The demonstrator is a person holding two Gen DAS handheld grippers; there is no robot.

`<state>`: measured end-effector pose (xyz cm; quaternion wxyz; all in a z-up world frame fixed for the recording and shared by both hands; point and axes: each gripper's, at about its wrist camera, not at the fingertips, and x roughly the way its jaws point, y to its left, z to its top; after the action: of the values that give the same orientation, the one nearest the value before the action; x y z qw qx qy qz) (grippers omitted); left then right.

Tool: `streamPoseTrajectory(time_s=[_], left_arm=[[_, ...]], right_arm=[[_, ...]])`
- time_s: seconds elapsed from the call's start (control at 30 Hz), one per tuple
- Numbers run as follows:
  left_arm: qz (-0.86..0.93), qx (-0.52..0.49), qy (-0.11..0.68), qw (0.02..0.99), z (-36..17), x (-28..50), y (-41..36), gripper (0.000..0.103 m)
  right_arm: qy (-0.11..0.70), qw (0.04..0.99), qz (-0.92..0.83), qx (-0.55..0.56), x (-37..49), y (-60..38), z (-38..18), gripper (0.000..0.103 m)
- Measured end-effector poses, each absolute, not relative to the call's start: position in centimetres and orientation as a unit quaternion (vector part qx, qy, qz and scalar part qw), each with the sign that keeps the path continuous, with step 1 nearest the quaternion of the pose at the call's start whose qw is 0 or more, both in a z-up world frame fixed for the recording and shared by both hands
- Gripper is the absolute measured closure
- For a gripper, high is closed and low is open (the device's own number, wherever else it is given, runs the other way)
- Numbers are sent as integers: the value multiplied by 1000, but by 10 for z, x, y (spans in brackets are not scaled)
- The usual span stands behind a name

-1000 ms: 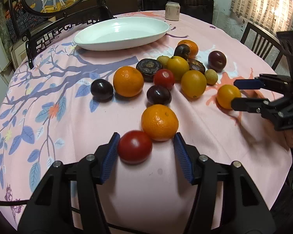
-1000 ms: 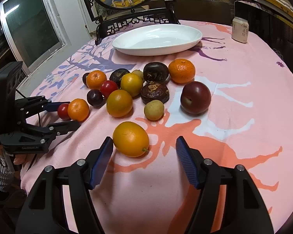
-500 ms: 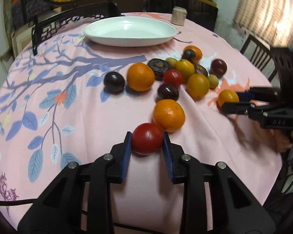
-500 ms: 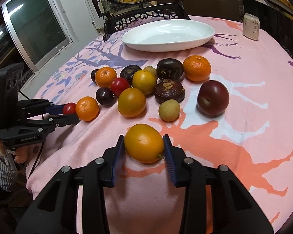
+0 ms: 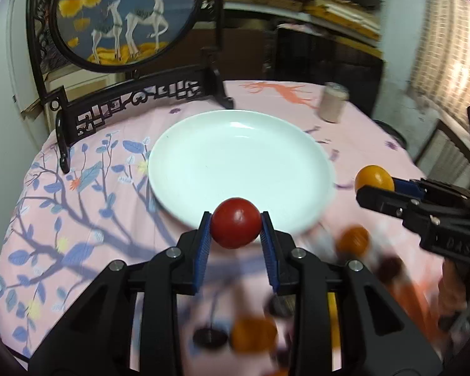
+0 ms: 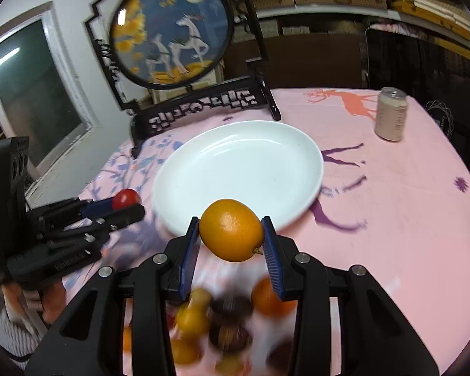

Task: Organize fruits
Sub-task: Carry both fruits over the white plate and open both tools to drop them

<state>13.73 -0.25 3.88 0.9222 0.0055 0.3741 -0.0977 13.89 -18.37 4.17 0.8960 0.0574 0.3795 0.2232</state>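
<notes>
Two fruits are up in the air: one red fruit [image 5: 236,227] clamped between the blue pads of the left gripper [image 5: 236,232], and one yellow-orange fruit [image 6: 231,229] pinched in the right gripper [image 6: 232,235]. Both hang over the near rim of the single white plate [image 5: 228,163], which has nothing in it, so loads of landing room.

One can [image 6: 391,113] stands near the far right edge of the pink tablecloth [image 6: 391,206], well clear of the plate. One round framed deer picture on a black stand [image 6: 175,31] sits just behind the plate.

The loose fruit pile [image 6: 222,322] below the grippers is too blurred to count.

The red one is round, no real long axis. The orange one is a bit oval, long axis running across between the pads and tilted, small stem nub at its lower right.
</notes>
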Motion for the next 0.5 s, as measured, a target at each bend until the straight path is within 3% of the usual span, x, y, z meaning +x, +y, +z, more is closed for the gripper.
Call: streamPoseTrajectory(time_s=[0.17,0.2,0.23,0.3,0.33,0.37,0.5], left_arm=[[-102,6,393,914,21,168,-8,71],[-101,10,392,915,18,170,-10,68],[-102,11,391,915,16,171,-11,58],[-108,7,385,917,16,171,-11,46],[-109,7,381,918,16,171,-10,43],[-109,7,380,919,16,170,-9,43],[-106,-1,376,921,19,161,-1,43]], right_arm=[[417,880,215,74,187,-175,14,63],[421,879,211,74,191,-174,10,63],[424,879,207,71,193,-174,8,63],[421,880,209,68,195,-175,6,58],[412,883,211,75,195,-179,8,46],[404,887,209,80,192,-181,11,41],[376,897,214,89,178,-190,25,41]])
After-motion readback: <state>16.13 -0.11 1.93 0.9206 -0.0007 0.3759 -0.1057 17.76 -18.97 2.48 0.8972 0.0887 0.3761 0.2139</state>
